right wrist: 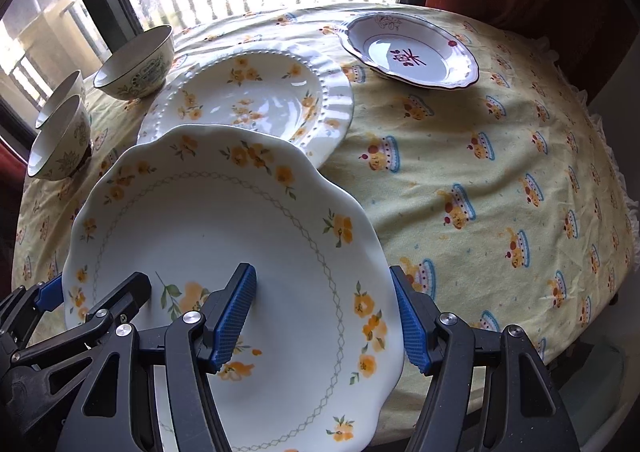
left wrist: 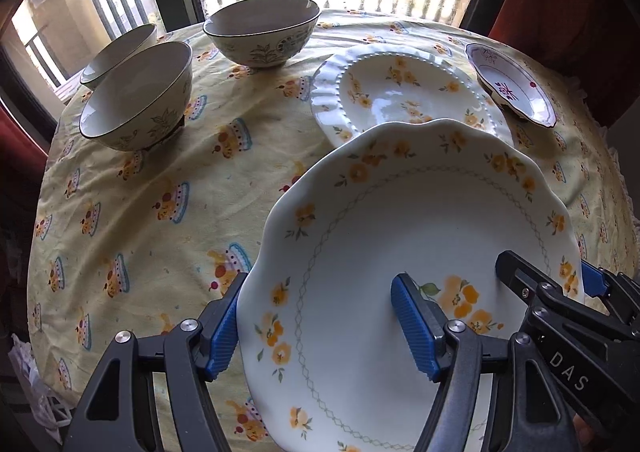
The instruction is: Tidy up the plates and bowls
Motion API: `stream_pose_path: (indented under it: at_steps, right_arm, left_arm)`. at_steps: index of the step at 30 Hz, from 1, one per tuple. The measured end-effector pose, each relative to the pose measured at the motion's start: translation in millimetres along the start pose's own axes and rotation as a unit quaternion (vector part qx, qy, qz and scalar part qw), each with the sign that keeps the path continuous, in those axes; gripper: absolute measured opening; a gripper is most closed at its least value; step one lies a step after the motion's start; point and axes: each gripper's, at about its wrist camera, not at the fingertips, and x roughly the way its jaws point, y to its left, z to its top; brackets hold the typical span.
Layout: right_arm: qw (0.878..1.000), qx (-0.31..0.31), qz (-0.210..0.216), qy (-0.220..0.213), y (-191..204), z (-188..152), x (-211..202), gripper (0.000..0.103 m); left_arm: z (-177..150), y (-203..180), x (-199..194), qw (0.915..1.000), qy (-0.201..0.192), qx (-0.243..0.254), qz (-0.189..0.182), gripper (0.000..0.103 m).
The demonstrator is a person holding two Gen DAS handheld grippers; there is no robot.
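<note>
**poster1:** Left wrist view, biggest stuff first: the round desk point(left wrist: 168, 212) has a yellow cloth with a cake print. Held over the near part is the big scalloped plate point(left wrist: 400, 220) with yellow flowers, off the cloth, its far edge covering part of the ribbed plate point(left wrist: 404, 92) behind it.

**poster2:** And who's got it? Looks like both tongs.

**poster1:** Yep. Left tongs point(left wrist: 324, 328) are clamped on the plate's left rim, one blue pad under the edge, one on the face. Right tongs point(right wrist: 324, 320) do the same on the right rim in the right wrist view.

**poster2:** What about the smaller things?

**poster1:** Three patterned bowls on the left, by the window: one bowl point(left wrist: 262, 32) stands alone further back, and a near bowl point(left wrist: 136, 96) sits just beside a half-hidden third point(left wrist: 120, 52). Smallest is the little dish point(left wrist: 512, 82) with purple trim at far right, just beside the ribbed plate.
</note>
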Motion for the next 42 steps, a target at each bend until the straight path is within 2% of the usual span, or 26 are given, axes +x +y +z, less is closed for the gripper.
stream_pose_path:
  at_steps: [10, 21, 28, 36, 39, 42]
  right_arm:
    - [1.0, -0.002, 0.009, 0.007, 69, -12, 13, 0.071]
    - [1.0, -0.011, 0.008, 0.026, 124, -15, 33, 0.07]
    - [0.999, -0.016, 0.007, 0.037, 141, -19, 46, 0.07]
    - [0.999, -0.005, 0.012, 0.037, 142, -21, 51, 0.07]
    - [0.999, -0.002, 0.017, 0.043, 139, -22, 51, 0.07]
    - [0.999, -0.005, 0.014, 0.031, 138, -21, 42, 0.07]
  left_arm:
    - [-4, 68, 5, 1.0, 0.006, -0.003, 0.006, 0.071]
    - [-10, 119, 22, 0.9994, 0.027, -0.019, 0.005, 0.071]
    - [-10, 129, 31, 0.9995, 0.026, -0.016, 0.011, 0.071]
    - [-7, 130, 32, 0.9996, 0.022, -0.012, 0.012, 0.072]
    - [-8, 131, 27, 0.9997, 0.018, -0.015, 0.009, 0.073]
    - [-9, 133, 18, 0.9997, 0.011, -0.018, 0.015, 0.079]
